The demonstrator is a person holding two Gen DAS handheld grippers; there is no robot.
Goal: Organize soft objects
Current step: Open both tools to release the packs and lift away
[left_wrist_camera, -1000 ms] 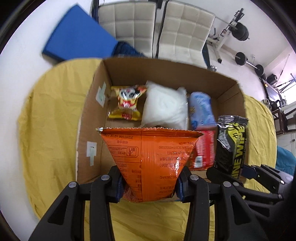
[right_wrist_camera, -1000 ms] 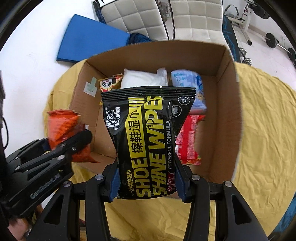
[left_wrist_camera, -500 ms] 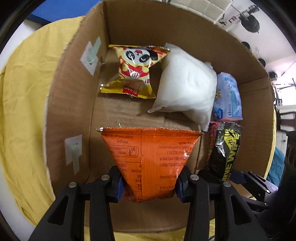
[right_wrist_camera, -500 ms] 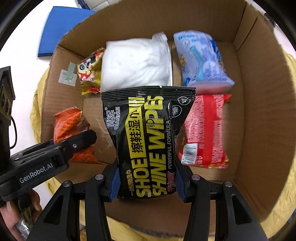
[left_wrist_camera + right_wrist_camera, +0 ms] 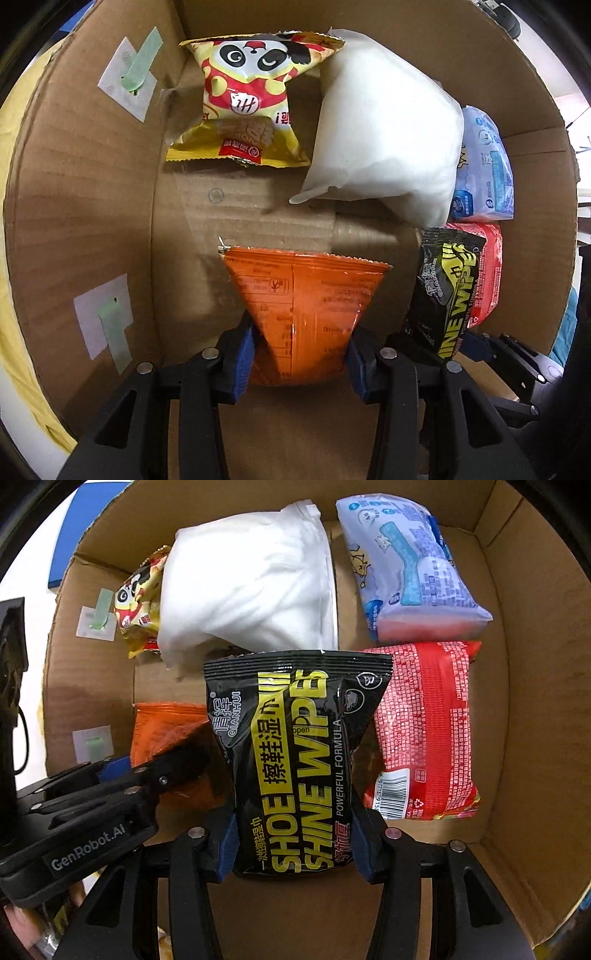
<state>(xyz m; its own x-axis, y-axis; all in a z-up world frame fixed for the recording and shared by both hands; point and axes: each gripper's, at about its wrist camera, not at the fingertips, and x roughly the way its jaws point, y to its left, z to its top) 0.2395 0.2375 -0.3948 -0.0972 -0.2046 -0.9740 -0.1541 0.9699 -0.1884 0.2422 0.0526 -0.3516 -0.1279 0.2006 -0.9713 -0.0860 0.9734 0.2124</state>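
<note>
The left claw (image 5: 301, 363) is clamped on an orange snack bag (image 5: 303, 310), the right claw (image 5: 293, 843) on a black shoe-wipes pack (image 5: 295, 753). Both hang inside the cardboard box (image 5: 535, 738), long axes pointing away, above the bare near floor; the orange bag lies left of the wipes.

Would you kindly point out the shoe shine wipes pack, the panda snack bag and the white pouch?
shoe shine wipes pack (image 5: 295, 760): right wrist view, middle of its black front.
panda snack bag (image 5: 247, 96): left wrist view, on the panda print.
white pouch (image 5: 247, 587): right wrist view, centre of its face.
</note>
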